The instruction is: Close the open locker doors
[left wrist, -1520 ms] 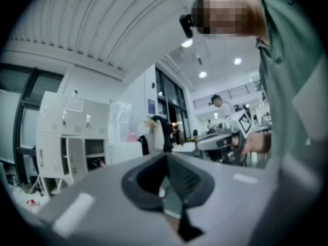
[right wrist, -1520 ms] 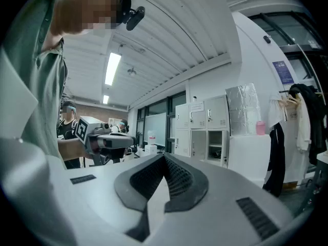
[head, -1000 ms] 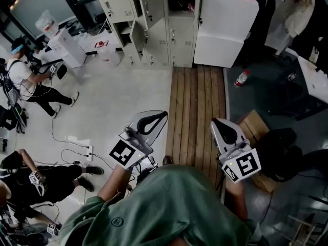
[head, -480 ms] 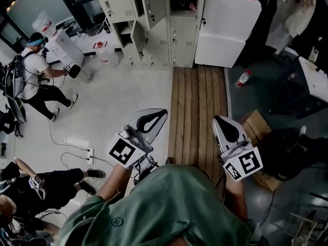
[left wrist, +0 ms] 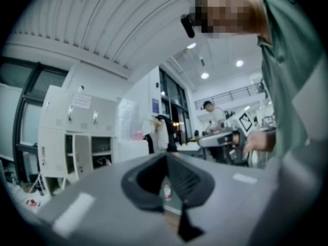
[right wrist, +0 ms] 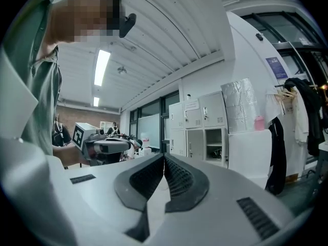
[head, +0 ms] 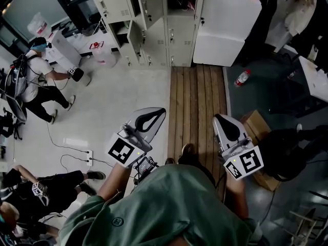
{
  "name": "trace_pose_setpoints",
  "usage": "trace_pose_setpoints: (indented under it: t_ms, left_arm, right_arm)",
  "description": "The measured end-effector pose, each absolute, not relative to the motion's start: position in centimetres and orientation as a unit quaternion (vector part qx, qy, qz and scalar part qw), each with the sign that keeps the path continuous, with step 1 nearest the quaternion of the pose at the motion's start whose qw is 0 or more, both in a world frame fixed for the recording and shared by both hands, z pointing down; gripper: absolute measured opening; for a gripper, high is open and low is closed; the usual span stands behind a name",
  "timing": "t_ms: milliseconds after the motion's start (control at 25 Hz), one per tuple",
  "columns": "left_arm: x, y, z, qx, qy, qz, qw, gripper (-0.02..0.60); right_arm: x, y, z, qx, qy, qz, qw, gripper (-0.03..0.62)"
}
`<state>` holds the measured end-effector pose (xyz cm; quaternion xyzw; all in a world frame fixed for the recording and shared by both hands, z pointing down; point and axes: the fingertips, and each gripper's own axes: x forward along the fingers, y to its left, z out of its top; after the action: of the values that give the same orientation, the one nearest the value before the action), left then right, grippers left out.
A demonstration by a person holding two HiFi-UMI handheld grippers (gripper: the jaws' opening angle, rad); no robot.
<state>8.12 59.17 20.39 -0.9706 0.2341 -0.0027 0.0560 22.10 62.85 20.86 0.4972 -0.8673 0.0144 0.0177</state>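
Head view: left tongs, right tongs clenched empty; open locker doors well apart.

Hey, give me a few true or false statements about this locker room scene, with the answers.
1. The left gripper and the right gripper are both shut and empty. True.
2. Every door of the lockers is closed. False: an upper door and a lower door stand open.
3. The bottle lies on the wooden planks. False: it lies on the dark floor to their right.
4. Neither gripper touches the lockers. True.
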Motion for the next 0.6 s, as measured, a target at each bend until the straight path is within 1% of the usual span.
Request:
trace_pose_setpoints:
  t_ms: [600]
  left_arm:
    - [14.5,50.9,19.6,-0.959,0.275,-0.009,0.069,0.0]
  right_arm:
    - [28.4,53.3,20.9,0.458,-0.889,0.019,0.002,0.006]
